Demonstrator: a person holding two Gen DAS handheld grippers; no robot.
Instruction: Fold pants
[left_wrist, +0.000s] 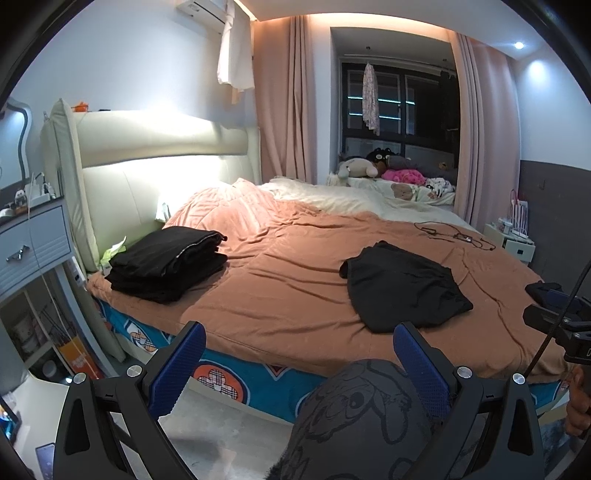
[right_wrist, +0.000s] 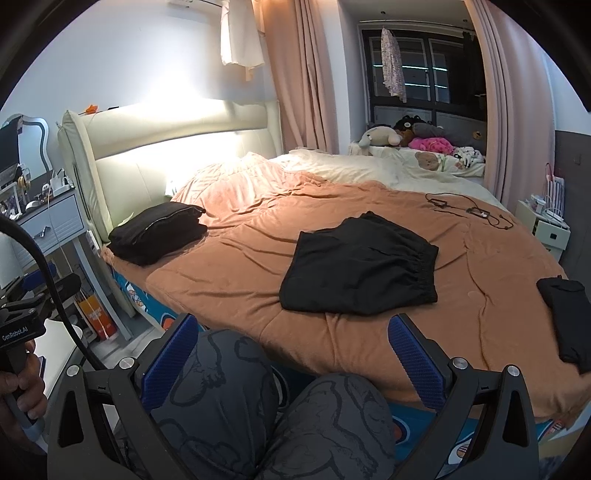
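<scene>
Black pants (left_wrist: 402, 286) (right_wrist: 360, 271), folded into a flat rectangle with the elastic waistband to the right, lie on the orange bedspread (left_wrist: 288, 273) (right_wrist: 236, 258) near the bed's front edge. My left gripper (left_wrist: 299, 363) hangs open in front of the bed, short of the pants, with nothing between its blue pads. Also open and empty, my right gripper (right_wrist: 291, 354) is held back over the person's knees (right_wrist: 258, 413). A stack of folded black clothes (left_wrist: 168, 262) (right_wrist: 157, 230) rests by the headboard. Another black garment (right_wrist: 567, 319) lies at the bed's right edge.
A cable with earphones (left_wrist: 454, 234) (right_wrist: 469, 210) lies on the far side of the bed. A nightstand (left_wrist: 33, 240) (right_wrist: 55, 221) stands at the left, a small white cabinet (right_wrist: 546, 227) at the right. Plush toys (left_wrist: 384, 168) sit by the window.
</scene>
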